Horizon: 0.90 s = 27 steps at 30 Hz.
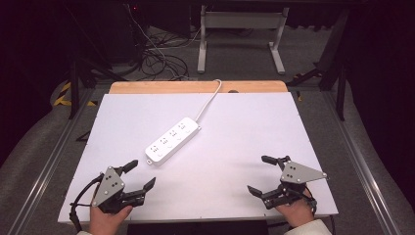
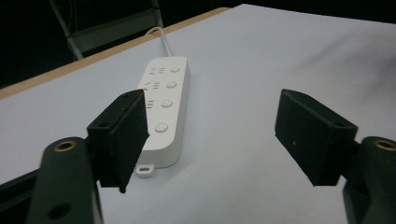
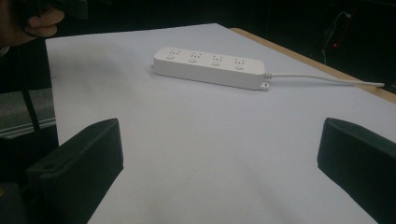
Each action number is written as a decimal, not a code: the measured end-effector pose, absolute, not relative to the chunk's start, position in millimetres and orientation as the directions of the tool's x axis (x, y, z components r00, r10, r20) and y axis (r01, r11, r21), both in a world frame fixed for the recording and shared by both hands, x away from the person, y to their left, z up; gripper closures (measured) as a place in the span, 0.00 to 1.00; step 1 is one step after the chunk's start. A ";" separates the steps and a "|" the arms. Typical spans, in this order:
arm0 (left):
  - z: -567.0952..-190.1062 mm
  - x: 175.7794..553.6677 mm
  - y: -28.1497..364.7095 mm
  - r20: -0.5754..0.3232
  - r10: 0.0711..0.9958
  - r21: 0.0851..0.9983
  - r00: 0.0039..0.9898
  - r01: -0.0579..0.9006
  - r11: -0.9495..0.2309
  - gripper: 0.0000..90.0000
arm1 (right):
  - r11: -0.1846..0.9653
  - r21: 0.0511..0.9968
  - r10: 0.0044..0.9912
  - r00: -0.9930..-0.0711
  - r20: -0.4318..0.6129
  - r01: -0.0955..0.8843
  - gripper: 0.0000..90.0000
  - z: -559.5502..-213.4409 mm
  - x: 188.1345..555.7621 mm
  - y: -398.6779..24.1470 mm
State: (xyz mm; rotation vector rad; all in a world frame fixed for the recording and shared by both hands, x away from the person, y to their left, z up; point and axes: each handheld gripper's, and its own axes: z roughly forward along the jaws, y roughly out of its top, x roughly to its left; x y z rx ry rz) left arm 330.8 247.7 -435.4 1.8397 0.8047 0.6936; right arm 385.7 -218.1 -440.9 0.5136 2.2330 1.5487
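- A power strip (image 1: 172, 140) lies slantwise on the table (image 1: 244, 132), near its middle.
- Its cord (image 1: 209, 102) runs away over the far edge.
- The left gripper (image 1: 139, 176) sits just before the strip's near end.
- The right gripper (image 1: 260, 175) is well apart, at the near right.

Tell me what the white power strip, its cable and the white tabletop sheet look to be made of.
White four-socket power strip: likely moulded plastic with a smooth, faintly glossy shell, rounded edges and round buttons beside the sockets. White round cable: probably rubbery plastic sheathing, since it bends in a soft curve. White tabletop sheet: matte and flat, perhaps laminate or painted board; I cannot tell which. A light wooden edge shows beyond it.
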 end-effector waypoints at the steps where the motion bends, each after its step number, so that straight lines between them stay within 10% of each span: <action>1: -435.4 330.8 247.7 0.109 0.778 0.925 0.618 0.223 -0.307 0.32 | 0.328 0.941 0.500 -0.860 -0.099 0.082 0.02 -440.4 384.7 -218.3; 22: -428.5 331.2 249.3 0.110 0.760 0.921 0.640 0.221 -0.319 0.37 | 0.342 0.937 0.471 -0.876 -0.103 0.074 0.04 -441.0 383.7 -214.3; 27: -425.6 331.2 244.7 0.172 0.750 0.902 0.639 0.204 -0.381 0.52 | 0.353 0.933 0.457 -0.883 -0.104 0.073 0.05 -441.6 384.2 -213.0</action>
